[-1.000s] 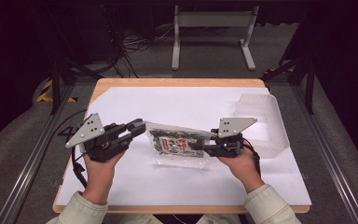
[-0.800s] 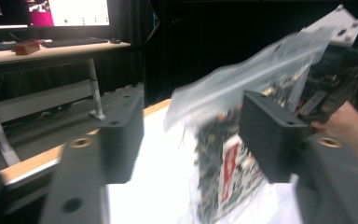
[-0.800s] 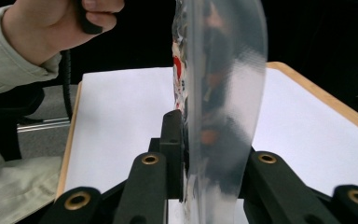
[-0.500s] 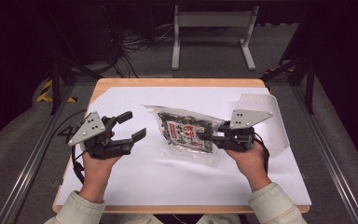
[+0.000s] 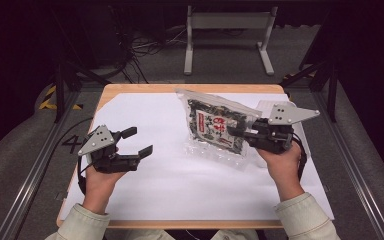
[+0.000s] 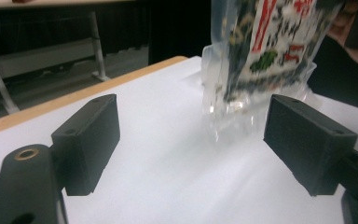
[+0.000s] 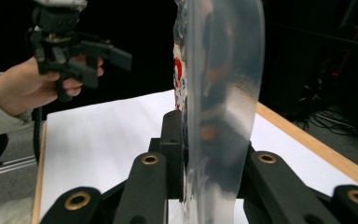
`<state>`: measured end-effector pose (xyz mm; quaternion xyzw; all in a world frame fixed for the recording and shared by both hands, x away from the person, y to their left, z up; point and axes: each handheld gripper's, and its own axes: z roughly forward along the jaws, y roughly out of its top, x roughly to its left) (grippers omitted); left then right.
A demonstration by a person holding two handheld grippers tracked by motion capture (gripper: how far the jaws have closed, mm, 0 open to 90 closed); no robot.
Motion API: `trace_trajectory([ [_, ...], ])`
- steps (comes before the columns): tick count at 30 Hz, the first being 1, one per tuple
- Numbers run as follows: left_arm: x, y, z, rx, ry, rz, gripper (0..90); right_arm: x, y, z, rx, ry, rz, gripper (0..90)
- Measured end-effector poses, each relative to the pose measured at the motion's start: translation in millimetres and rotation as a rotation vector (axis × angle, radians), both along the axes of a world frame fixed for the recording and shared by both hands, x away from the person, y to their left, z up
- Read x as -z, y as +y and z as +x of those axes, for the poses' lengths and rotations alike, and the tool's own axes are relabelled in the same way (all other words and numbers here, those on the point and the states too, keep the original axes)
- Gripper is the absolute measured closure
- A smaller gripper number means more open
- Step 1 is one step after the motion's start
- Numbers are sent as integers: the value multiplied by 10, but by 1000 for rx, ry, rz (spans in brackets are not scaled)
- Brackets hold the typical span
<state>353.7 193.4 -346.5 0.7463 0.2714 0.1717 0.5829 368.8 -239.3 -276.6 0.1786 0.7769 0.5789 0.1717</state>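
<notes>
Since a second ago: the left claw [image 5: 140,141] has let go of the snack bag [image 5: 215,127] and pulled back to the left side of the surface [image 5: 180,185]; its jaws have just been opening, nothing between them. Right claw [image 5: 236,132] has lifted the bag's right end and carried it up and toward the far right, so the bag no longer lies flat mid-surface.

High view: left claw's jaws stand apart, empty, pointing right, over white sheet, well apart from the bag. Right claw's jaws are together on the bag's right edge. Bag is clear plastic with a dark printed label with red and white lettering, tilted, its lower edge near or on the sheet; can't tell whether it touches. Clear plastic tray [image 5: 275,107] sits behind the right claw at the far right of the surface.

Left gripper view: left claw [image 6: 191,135], both black jaws wide apart, bare white sheet between them. Snack bag [image 6: 261,51] hangs upright beyond the jaws, lower edge close to the surface [image 6: 158,177]; label blurred.

Right gripper view: right claw [image 7: 200,154] clamped on the snack bag [image 7: 223,84], which stands edge-on and upright from between the jaws. Left claw [image 7: 100,63] in the person's hand shows farther off at upper left, jaws apart.
</notes>
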Motion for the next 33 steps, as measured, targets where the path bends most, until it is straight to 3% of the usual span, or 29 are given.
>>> trace_trajectory([
  [4,109,3,38,36,35,47,151,-57,-116,5,35,-6,13,754],
  [8,193,52,71,51,72,51,136,-102,-211,12,66,-13,17,754],
  [21,405,267,58,-27,77,105,135,-200,-544,128,178,-7,17,754],
  [26,495,328,44,-66,46,146,140,-233,-646,144,208,-12,24,754],
  [33,575,345,90,-54,74,145,134,-274,-835,216,272,-24,25,754],
])
